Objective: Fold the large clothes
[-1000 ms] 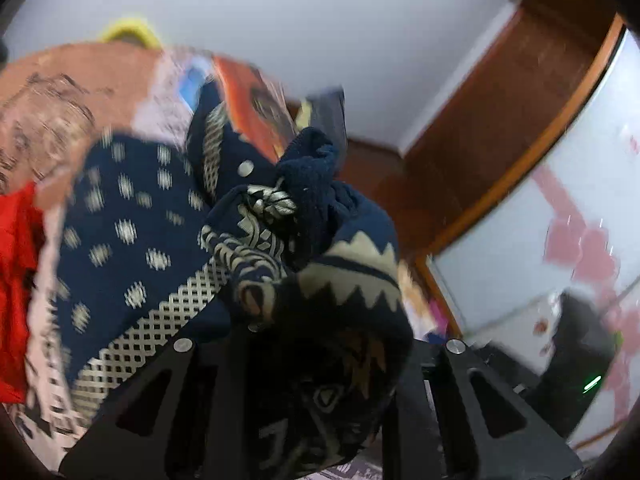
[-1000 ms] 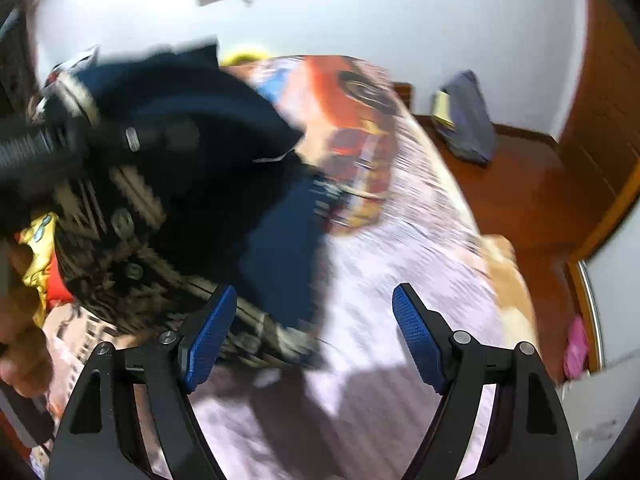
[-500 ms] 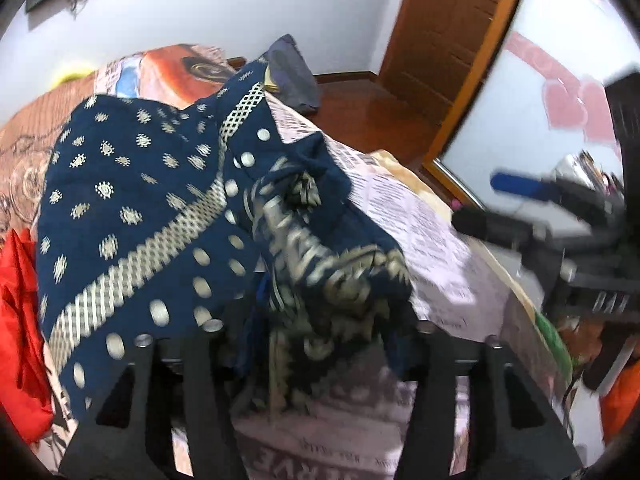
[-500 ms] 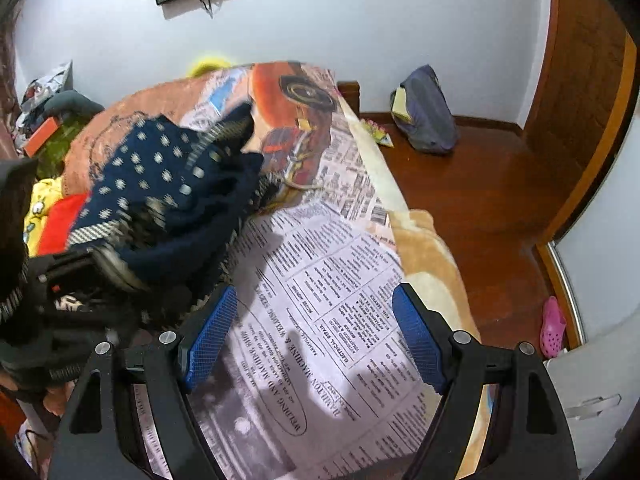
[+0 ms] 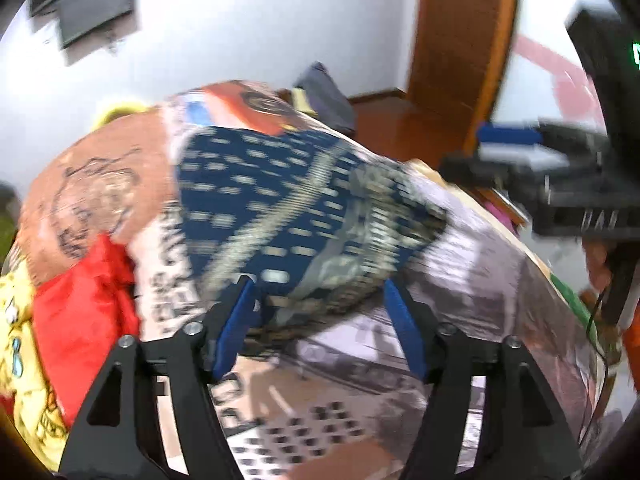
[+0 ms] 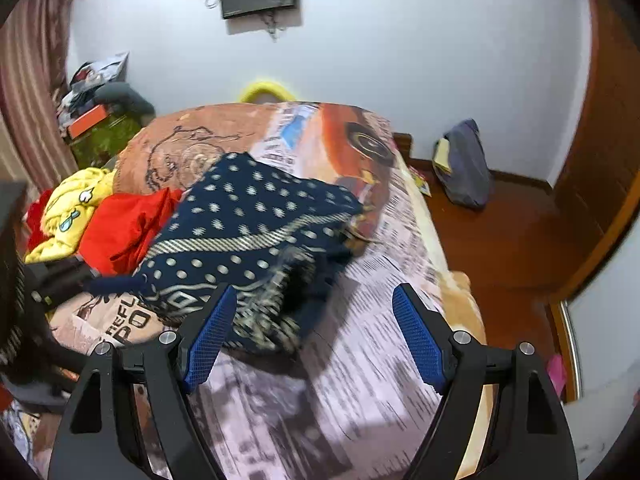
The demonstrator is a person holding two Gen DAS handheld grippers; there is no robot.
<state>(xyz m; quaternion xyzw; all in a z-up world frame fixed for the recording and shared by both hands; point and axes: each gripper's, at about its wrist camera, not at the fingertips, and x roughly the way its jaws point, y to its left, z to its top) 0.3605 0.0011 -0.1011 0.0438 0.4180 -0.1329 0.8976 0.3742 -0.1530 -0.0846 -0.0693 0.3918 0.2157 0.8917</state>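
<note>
Both tools, left [image 5: 320, 320] and right [image 6: 312, 344], gaped empty before the dropped navy dotted knit garment [image 6: 256, 232], the left's jaws just opened, likely needing regrasping to fold.

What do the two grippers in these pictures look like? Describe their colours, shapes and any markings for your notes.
Both match. The left gripper and the right gripper each have two black, angular fingers with triangular cut-outs and silver screw heads. Each finger ends in a blue pad with a fine cross-hatched texture. White lettering shows on the right gripper's black body in the left wrist view, too blurred to read.
</note>
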